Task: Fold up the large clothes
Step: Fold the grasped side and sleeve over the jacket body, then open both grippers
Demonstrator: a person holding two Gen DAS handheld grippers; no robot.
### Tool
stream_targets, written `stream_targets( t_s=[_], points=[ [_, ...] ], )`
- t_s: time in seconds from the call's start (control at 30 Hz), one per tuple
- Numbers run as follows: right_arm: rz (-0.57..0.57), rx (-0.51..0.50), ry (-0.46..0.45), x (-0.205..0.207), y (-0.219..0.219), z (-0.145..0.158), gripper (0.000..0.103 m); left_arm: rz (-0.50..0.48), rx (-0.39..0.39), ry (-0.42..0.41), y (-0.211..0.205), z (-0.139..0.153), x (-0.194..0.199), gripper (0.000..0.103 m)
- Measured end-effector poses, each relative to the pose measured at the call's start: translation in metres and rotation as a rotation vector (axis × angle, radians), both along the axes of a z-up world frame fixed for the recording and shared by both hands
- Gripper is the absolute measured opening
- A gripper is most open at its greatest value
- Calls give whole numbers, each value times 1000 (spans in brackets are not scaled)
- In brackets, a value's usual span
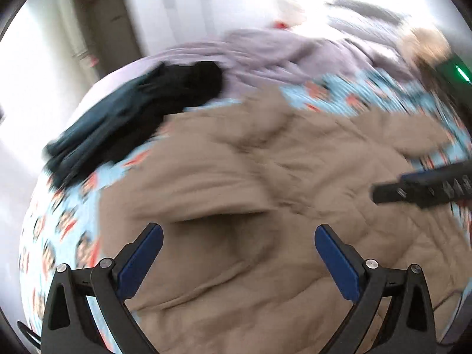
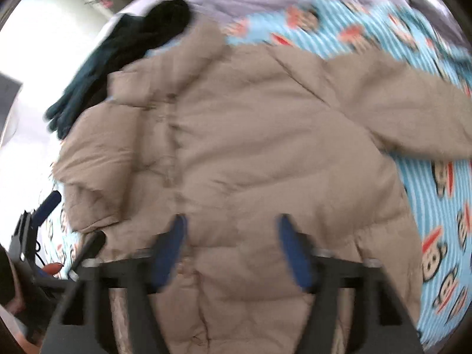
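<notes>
A tan quilted puffer jacket [image 1: 265, 177] lies spread on a bed; it also fills the right wrist view [image 2: 250, 147], with one sleeve [image 2: 413, 103] stretched out to the right. My left gripper [image 1: 239, 239] is open and empty, hovering just above the jacket's folded left part. My right gripper [image 2: 231, 227] is open and empty above the jacket's lower middle. The right gripper also shows in the left wrist view [image 1: 419, 188] at the right edge. The left gripper shows at the left edge of the right wrist view [image 2: 44, 206]. Both views are motion-blurred.
The bed sheet [image 2: 436, 194] is light blue striped with monkey faces. A pile of dark green and black clothes [image 1: 132, 118] lies at the bed's far left. A lilac blanket [image 1: 280, 56] is bunched at the far side. A doorway [image 1: 100, 29] is beyond.
</notes>
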State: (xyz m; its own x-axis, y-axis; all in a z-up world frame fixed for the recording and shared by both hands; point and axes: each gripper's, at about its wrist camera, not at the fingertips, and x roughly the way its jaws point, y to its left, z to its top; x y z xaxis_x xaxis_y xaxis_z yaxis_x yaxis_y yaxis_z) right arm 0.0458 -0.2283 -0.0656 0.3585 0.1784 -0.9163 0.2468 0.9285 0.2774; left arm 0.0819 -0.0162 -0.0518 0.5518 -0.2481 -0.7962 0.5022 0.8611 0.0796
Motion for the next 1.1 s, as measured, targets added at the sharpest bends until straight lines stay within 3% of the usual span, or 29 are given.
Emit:
stream_targets(
  t_s=[0.1, 0.2, 0.37, 0.47, 0.53, 0.57, 0.6, 0.7, 0.77, 0.93, 1.03, 1.1],
  points=[
    [164, -105, -80, 15, 48, 18, 80, 203, -39, 40, 59, -5, 22, 103],
    [329, -226, -106, 39, 104, 14, 80, 365, -87, 175, 105, -37, 43, 103],
    [500, -445, -122, 81, 172, -13, 80, 387, -47, 214, 112, -72, 44, 103],
    [453, -525, -145, 106, 172, -17, 80, 381, -59, 237, 116, -81, 37, 103],
    [323, -448, -168, 115, 145, -8, 54, 367, -62, 251, 118, -81, 36, 103],
    [234, -369, -150, 118, 122, -7, 15, 360, -75, 259, 118, -77, 37, 103],
    [125, -284, -111, 120, 95, -12, 9, 354, -98, 263, 117, -72, 37, 103],
    [-129, 12, -9, 104, 23, -44, 9, 350, -211, 253, 135, -49, 49, 103],
    [-194, 107, 50, 87, -3, -68, 9, 378, -298, 252, 156, -38, 65, 103],
    [-234, 179, 79, 62, -19, -86, 8, 399, -389, 354, 176, -57, 117, 103],
    [-249, 200, 83, 55, -23, -87, 8, 371, -481, 457, 161, -77, 134, 103],
    [-268, 215, 92, 49, -27, -90, 8, 313, -475, 475, 137, -80, 135, 97]
  ],
)
